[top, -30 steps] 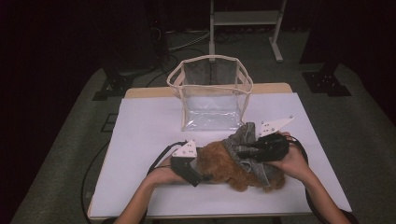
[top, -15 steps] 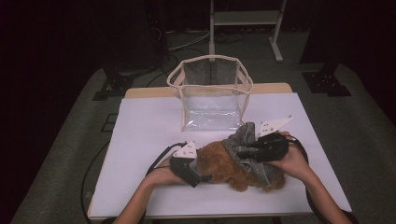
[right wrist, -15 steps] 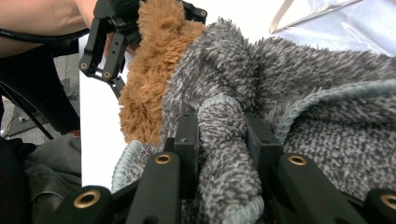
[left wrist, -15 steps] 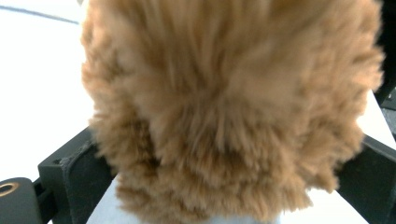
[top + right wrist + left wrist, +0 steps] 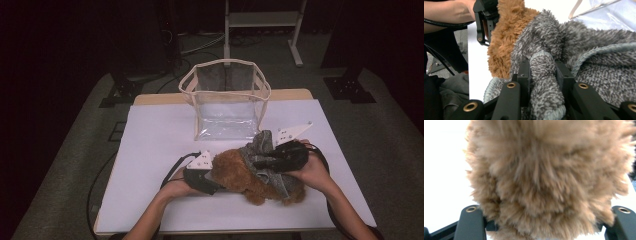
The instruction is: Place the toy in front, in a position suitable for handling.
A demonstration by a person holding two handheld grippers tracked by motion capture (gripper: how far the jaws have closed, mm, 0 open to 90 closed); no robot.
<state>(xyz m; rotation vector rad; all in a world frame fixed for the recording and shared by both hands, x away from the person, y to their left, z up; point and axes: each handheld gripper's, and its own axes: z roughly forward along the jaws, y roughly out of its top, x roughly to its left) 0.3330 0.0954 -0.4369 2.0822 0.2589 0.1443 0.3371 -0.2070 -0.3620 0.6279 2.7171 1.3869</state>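
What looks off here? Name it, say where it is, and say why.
Nothing is spilled or damaged. One oddity: the grey knitted garment sits bunched and twisted on the brown plush toy, not smoothly fitted. The right gripper pinches a fold of it; the left gripper, jaws just closing, brackets the toy's fur. The clear bag stands upright.

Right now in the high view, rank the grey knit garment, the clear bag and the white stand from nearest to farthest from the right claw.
1. Grey knit garment, clamped in the right claw.
2. Clear bag, behind it, mid-table.
3. White stand, on the floor beyond the table.
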